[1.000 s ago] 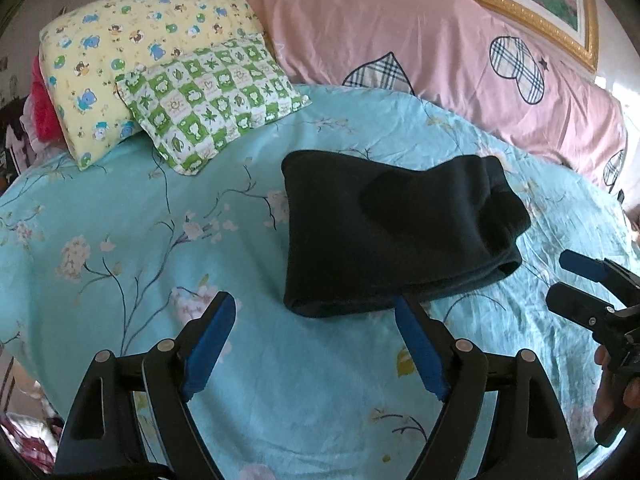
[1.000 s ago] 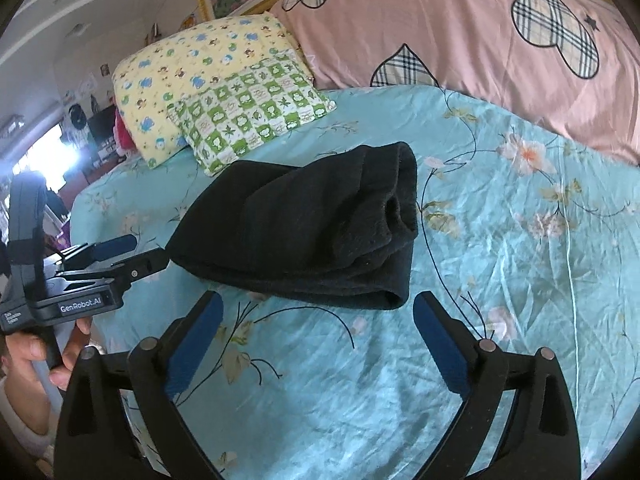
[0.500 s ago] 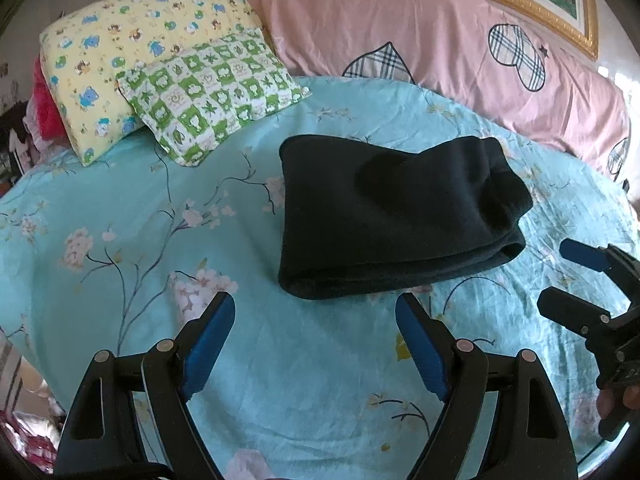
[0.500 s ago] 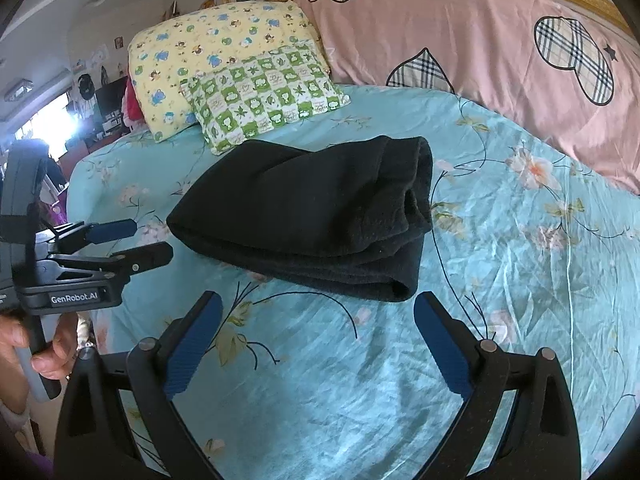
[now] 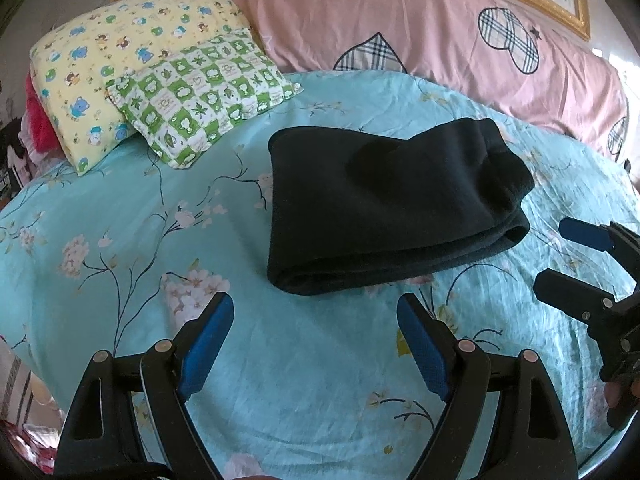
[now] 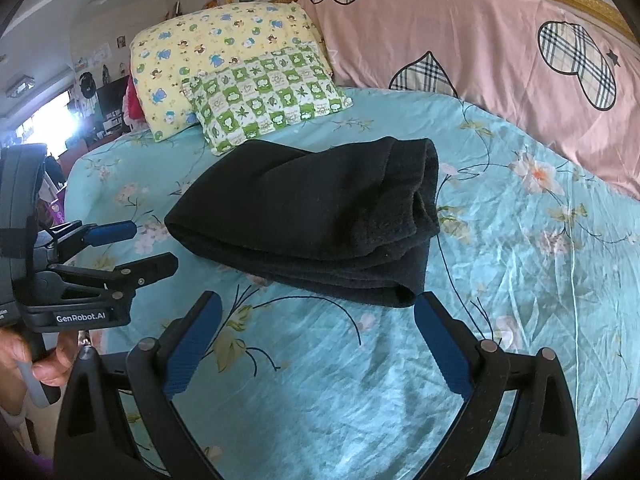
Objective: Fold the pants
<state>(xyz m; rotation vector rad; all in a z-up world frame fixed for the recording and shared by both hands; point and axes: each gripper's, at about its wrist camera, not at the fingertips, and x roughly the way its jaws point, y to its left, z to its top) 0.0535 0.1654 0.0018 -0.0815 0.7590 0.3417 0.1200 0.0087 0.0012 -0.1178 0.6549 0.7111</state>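
Turquoise bedsheet (image 5: 132,216) with a print of branches and pale flowers covers the bed, and at its far side a long pink cushion (image 5: 420,32) with plaid hearts leans along the headboard. At about 10 o'clock in the left wrist view lie two pillows: a yellow pillow (image 5: 100,52) with small animals, and a green checkered pillow (image 5: 200,96) resting partly on top of it. The black pants (image 5: 384,204) lie folded into a thick bundle near the middle of the bed, well apart from the pillows; in the right wrist view the pants (image 6: 308,216) show stacked layers along the near edge. The left claw (image 5: 314,320) hangs over the sheet at 6 o'clock of the bundle, its blue pads wide apart and grasping nothing. The right claw (image 6: 318,320) is also released, with the near corner of the pants just beyond its right pad, not touching. In the left view the right claw (image 5: 560,256) appears at 3 o'clock of the pants, spread. In the right view the left claw (image 6: 136,248) is at 9 o'clock, also spread.
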